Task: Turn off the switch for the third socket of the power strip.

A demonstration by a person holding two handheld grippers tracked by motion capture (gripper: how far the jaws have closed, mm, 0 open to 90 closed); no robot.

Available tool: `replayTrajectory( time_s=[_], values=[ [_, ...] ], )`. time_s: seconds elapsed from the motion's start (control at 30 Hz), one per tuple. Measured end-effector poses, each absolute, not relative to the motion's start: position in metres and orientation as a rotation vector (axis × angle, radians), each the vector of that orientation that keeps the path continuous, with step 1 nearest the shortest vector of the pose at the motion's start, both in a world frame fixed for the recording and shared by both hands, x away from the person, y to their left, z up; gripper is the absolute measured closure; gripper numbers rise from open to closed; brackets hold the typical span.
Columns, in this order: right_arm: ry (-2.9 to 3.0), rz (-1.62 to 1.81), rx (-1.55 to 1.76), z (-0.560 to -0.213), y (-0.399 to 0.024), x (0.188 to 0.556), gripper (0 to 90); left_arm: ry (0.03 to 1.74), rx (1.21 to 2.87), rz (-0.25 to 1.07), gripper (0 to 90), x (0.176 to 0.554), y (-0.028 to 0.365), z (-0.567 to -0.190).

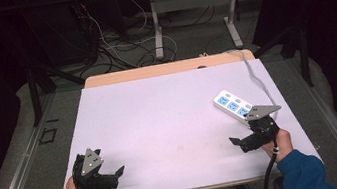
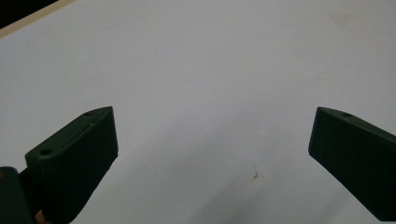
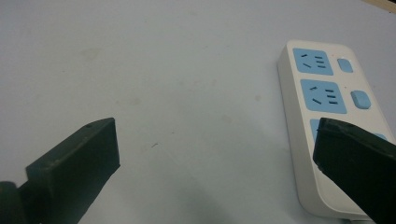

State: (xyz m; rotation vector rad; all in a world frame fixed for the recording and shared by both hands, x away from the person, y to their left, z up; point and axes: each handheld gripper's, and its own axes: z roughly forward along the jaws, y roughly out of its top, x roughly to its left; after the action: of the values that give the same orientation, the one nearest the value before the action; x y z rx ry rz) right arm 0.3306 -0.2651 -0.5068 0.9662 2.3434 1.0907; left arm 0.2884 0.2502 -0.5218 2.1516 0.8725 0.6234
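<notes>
Just beyond the right tool [image 1: 244, 140], a white power strip [image 1: 233, 106] lies untouched on the tabletop [image 1: 160, 121]; both tools, left tool [image 1: 113, 176] included, gape empty, so nothing looks started.

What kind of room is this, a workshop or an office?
Probably a lab or recording studio. A person holds a hand-held gripper in each hand over a table bearing a power strip; loose cables sprawl on the floor behind, and dark curtains close in the sides.
</notes>
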Motion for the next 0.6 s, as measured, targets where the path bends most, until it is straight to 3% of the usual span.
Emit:
replayTrajectory(
  time_s=[0.6],
  values=[
    [2.334, 1.081, 1.005, -0.506, -0.268, 0.357, 0.0, 0.874, 2.155, 0.604, 1.2, 0.288, 0.249, -0.523]
  ],
)
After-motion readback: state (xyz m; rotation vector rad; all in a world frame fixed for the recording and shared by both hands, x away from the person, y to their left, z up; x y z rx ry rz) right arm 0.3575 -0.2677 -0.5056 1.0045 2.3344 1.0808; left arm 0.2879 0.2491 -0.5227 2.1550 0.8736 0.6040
